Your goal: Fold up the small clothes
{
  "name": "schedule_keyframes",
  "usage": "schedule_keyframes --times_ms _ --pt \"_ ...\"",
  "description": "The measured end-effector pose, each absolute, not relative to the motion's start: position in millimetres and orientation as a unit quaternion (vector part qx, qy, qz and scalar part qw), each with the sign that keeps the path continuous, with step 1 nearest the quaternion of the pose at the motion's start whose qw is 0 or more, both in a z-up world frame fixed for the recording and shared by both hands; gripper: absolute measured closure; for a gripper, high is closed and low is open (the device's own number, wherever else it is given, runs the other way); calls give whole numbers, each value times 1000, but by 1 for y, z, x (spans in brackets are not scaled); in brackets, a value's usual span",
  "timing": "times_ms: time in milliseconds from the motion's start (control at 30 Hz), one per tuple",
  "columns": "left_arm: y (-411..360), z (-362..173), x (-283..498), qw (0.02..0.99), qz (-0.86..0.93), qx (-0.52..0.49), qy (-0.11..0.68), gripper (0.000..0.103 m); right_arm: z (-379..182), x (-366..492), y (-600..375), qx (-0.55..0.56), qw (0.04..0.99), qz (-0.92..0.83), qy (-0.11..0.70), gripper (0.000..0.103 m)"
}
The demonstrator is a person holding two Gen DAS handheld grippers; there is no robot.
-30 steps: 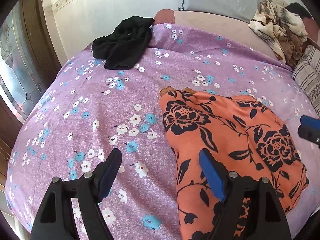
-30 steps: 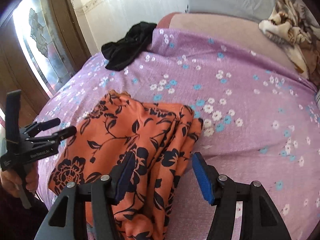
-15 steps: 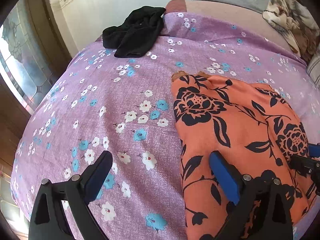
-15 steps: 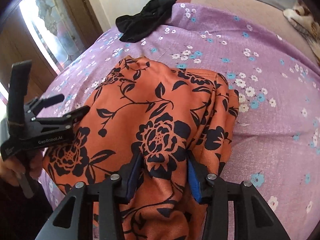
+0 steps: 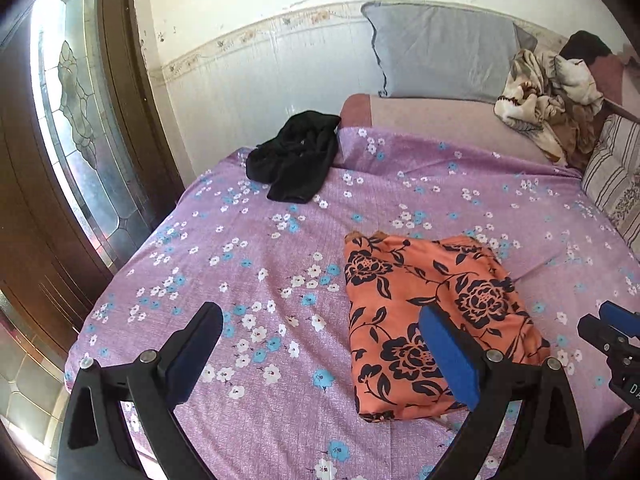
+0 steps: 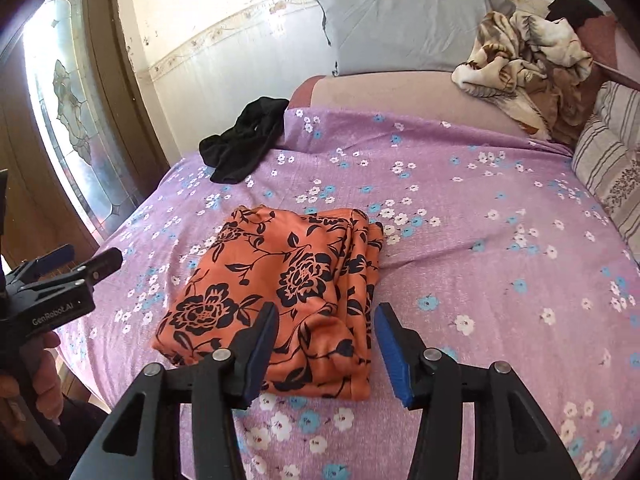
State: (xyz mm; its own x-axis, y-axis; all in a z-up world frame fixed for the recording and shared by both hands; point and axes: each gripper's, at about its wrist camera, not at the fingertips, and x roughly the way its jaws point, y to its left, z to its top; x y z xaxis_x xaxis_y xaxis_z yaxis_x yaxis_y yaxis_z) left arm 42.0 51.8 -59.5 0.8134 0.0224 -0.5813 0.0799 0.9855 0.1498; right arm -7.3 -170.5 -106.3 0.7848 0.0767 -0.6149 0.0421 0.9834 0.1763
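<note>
The orange floral garment (image 6: pixel 276 292) lies folded into a compact rectangle near the front edge of the purple flowered bedsheet (image 6: pixel 460 208), with both grippers lifted clear of it. The left gripper (image 5: pixel 320 356) stands spread wide and empty. The right gripper (image 6: pixel 326 344), its jaws just reopened, holds nothing. This fold looks finished. Next, probably, comes the black garment (image 5: pixel 296 160) crumpled at the far corner, a long reach away.

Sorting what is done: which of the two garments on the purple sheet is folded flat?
The orange floral garment, a neat rectangle near both grippers. The black garment lies crumpled at the sheet's far corner.
</note>
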Motion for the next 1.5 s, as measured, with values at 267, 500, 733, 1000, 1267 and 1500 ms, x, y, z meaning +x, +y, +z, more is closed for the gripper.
schedule_keyframes --times_ms 267,500,733,1000,1267,1500 --pt "64 -1 -4 966 -3 70 250 1 -40 -51 -163 80 955 -6 286 44" --pt "65 29 -29 969 13 78 232 1 -1 -79 -151 80 961 -16 265 42" --pt "64 49 -51 972 -9 69 223 1 27 -103 -139 64 970 -23 234 41" --pt "68 78 -69 976 -13 60 207 1 45 -114 -125 45 975 -40 214 39" --pt "80 91 -76 980 4 47 195 1 47 -112 -124 69 969 -51 233 38" --pt "93 91 -75 978 10 38 203 1 54 -115 -114 72 969 -51 231 38"
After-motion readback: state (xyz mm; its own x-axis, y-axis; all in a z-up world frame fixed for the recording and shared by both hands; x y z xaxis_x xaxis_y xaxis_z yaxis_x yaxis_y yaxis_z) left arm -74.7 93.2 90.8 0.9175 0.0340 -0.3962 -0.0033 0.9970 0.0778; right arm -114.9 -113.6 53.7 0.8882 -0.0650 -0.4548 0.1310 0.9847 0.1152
